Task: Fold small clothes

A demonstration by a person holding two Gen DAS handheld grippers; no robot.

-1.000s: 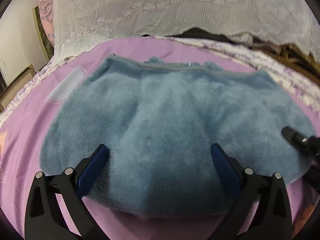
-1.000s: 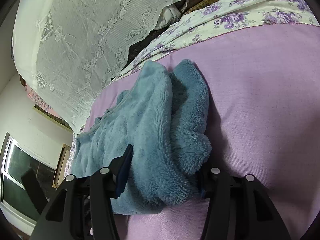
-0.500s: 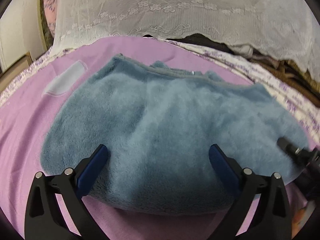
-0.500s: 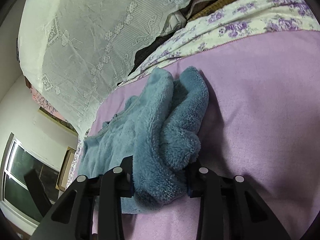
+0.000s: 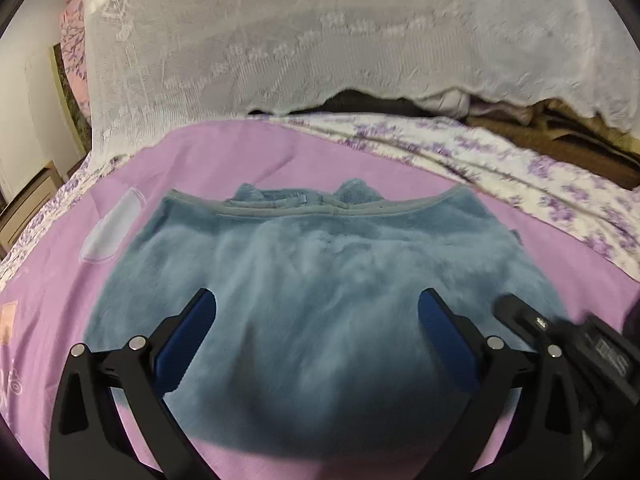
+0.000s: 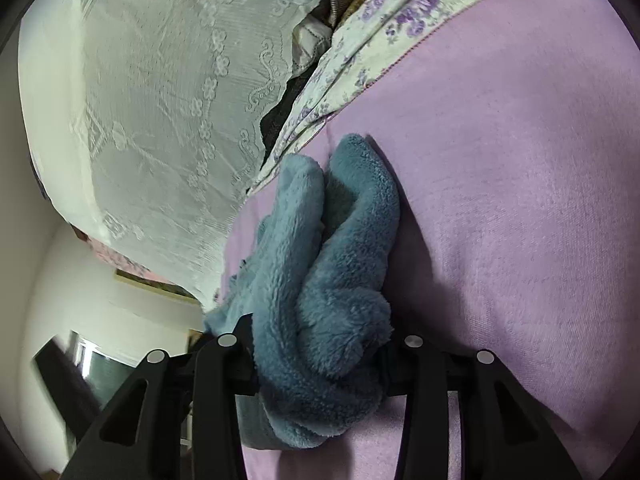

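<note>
A fluffy blue-grey fleece garment (image 5: 320, 280) lies spread on a purple sheet (image 5: 200, 160), its grey-trimmed edge at the far side. My left gripper (image 5: 318, 308) is open, its blue pads hovering over the garment's near part. My right gripper (image 6: 316, 356) is shut on a bunched right edge of the same garment (image 6: 320, 288), lifting it off the sheet. The right gripper also shows at the right edge of the left wrist view (image 5: 560, 340).
A white lace cover (image 5: 320, 40) drapes over piled items behind the sheet. A floral purple-and-white bedspread (image 5: 520, 168) borders the sheet at the right. A pale printed patch (image 5: 112, 224) marks the sheet left of the garment.
My right gripper has closed tighter on the garment's bunched edge and lifted it. My left gripper has risen and drawn back a little above the garment, still open.
</note>
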